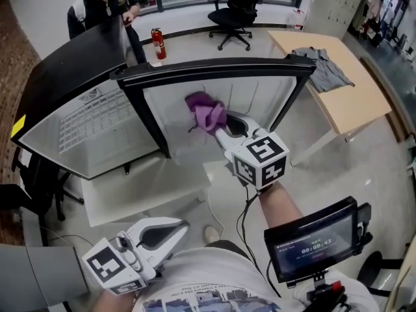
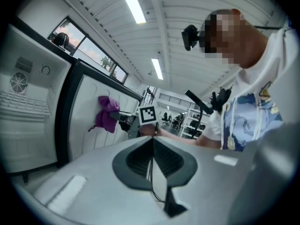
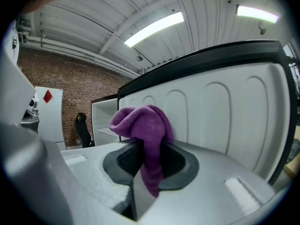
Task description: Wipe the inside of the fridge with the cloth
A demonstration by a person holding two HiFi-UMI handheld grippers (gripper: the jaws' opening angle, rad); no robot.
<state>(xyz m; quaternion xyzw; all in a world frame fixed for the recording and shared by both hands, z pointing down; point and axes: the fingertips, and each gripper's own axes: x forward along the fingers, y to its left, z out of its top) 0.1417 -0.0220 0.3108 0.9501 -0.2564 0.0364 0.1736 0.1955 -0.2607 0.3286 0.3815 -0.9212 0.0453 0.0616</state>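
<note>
The fridge [image 1: 91,129] stands open, its white shelved inside at the left of the head view. Its door [image 1: 260,99] swings out beside it, black-framed with a ribbed white liner. A purple cloth [image 1: 207,114] is bunched against that liner. My right gripper [image 1: 221,127] is shut on the cloth [image 3: 143,130], which hangs down between its jaws close to the liner [image 3: 225,121]. My left gripper [image 1: 185,225] is shut and empty, held low near my body, away from the fridge. From the left gripper [image 2: 152,142] view, the cloth [image 2: 107,114] shows against the door.
A white box [image 1: 143,190] lies on the floor before the fridge. A wooden table [image 1: 351,103] with a grey garment [image 1: 325,70] stands at right. An office chair [image 1: 234,12], a fire extinguisher [image 1: 158,43] and a person [image 1: 104,5] are behind. A small screen [image 1: 312,239] hangs by my right arm.
</note>
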